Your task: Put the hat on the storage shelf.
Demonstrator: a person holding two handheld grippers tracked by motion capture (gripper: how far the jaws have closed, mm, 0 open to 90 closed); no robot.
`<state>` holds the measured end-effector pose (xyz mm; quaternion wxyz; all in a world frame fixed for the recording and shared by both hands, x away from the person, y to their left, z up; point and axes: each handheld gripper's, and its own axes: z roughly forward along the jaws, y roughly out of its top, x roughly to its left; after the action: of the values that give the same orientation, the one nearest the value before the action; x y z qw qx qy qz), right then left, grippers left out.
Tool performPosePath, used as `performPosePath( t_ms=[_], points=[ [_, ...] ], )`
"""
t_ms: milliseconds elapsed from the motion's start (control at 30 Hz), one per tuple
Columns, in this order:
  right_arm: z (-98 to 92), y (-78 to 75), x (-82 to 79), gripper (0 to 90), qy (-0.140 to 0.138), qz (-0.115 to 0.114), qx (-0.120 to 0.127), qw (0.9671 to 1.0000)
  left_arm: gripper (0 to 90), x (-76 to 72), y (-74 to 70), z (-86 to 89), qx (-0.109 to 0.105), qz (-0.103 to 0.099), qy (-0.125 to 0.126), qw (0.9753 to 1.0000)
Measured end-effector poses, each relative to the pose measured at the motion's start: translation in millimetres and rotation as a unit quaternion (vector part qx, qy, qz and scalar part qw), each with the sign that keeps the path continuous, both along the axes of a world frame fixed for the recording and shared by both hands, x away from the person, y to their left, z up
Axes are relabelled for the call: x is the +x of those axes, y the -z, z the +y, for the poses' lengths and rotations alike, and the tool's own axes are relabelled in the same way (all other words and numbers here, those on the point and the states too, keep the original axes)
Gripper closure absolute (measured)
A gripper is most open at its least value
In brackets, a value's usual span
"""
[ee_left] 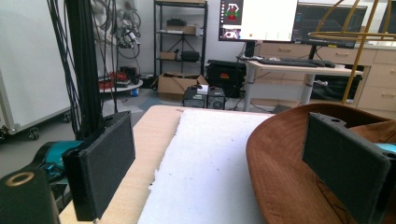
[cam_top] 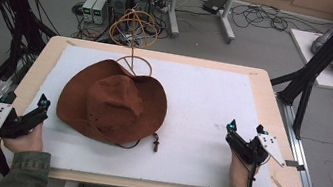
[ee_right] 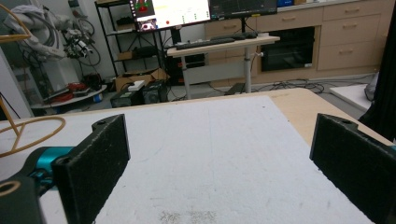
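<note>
A big brown hat (cam_top: pixel 112 101) lies on the white mat (cam_top: pixel 202 109) that covers the table (cam_top: pixel 265 94). The hat sits in the left half of the mat, closer to the left edge than to the right edge. Its top is up and its wide brim rests flat on the mat. A thin dark cord (cam_top: pixel 149 141) hangs out from under the brim on the near side.

The left gripper (cam_top: pixel 24 114) is near the front left corner of the mat, held in the person's left hand (cam_top: pixel 25 139). Its two black jaws are wide apart and hold nothing. In the left gripper view the brim of the hat (ee_left: pixel 289 163) is just beside the right jaw, and I cannot tell if they touch.

The right gripper (cam_top: pixel 246 136) is near the front right corner, well apart from the hat. Its jaws are wide apart too, with bare mat (ee_right: pixel 224 154) between them.

A yellow wire stand (cam_top: pixel 133 32) stands by the far edge of the table, behind the hat.
</note>
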<state>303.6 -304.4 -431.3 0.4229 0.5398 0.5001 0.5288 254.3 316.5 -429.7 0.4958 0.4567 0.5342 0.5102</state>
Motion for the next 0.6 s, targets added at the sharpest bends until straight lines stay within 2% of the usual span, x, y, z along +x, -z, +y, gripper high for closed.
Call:
performPosePath(
  t_ms=[600],
  points=[
    [0.0, 0.0, -0.1, 4.4, 0.003, -0.003, -0.005, 1.0000, 10.1, 0.3, 0.2, 0.4, -0.002, 0.000, -0.003, 1.0000]
  ],
)
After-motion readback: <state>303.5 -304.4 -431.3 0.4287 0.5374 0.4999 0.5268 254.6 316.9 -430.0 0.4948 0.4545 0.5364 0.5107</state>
